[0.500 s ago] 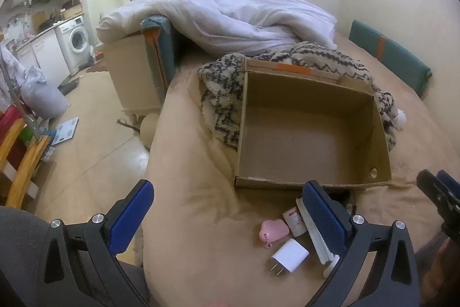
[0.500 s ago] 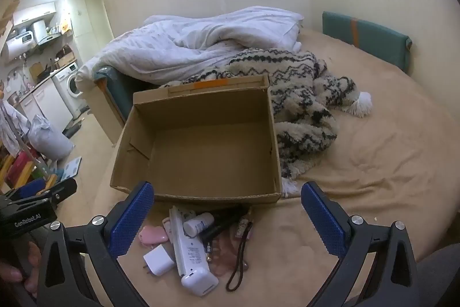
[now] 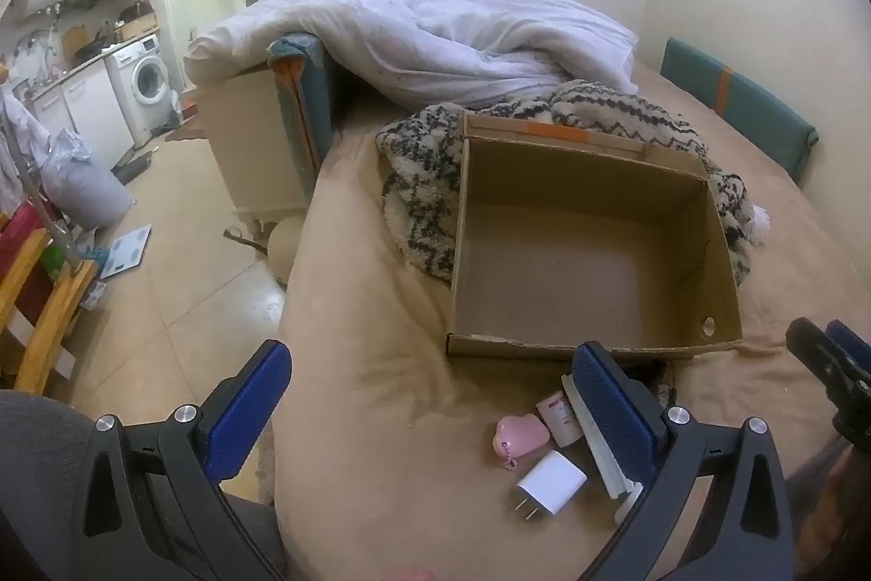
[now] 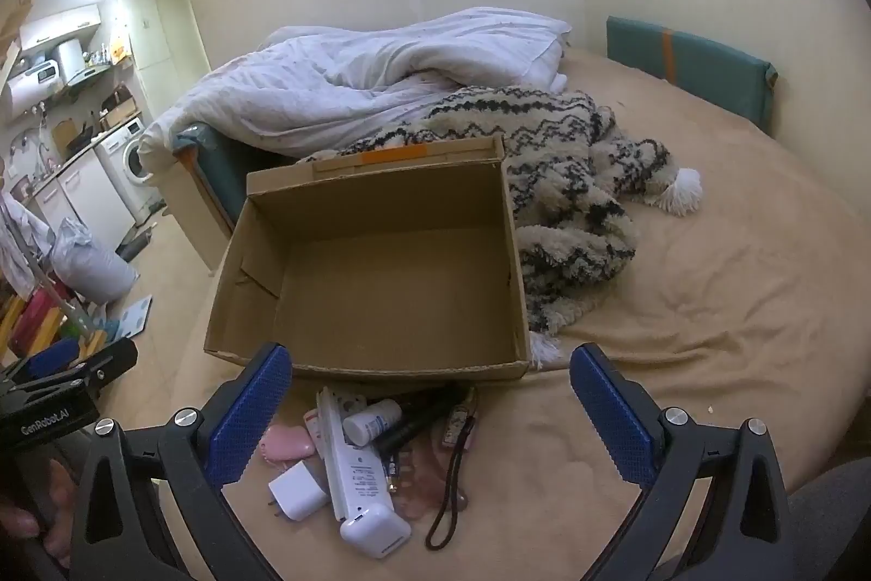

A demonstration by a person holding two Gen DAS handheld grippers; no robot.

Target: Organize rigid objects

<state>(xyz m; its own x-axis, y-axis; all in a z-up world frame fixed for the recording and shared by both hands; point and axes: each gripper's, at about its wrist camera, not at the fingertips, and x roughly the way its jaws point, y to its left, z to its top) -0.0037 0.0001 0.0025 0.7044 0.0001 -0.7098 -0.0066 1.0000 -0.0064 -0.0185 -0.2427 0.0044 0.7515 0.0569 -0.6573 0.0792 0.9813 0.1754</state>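
While both jaws gape, the clutter (image 4: 348,461) lies seemingly just ahead, untouched.

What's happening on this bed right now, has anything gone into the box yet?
Nothing has gone in yet. A person holds a two-finger gripper in each hand above a bed, and both the left gripper and right gripper are open and empty. The cardboard box sits open with nothing inside. In front of its near wall lies a small pile: a pink case, a white plug charger, a long white power strip, a small white bottle and a dark cord loop.
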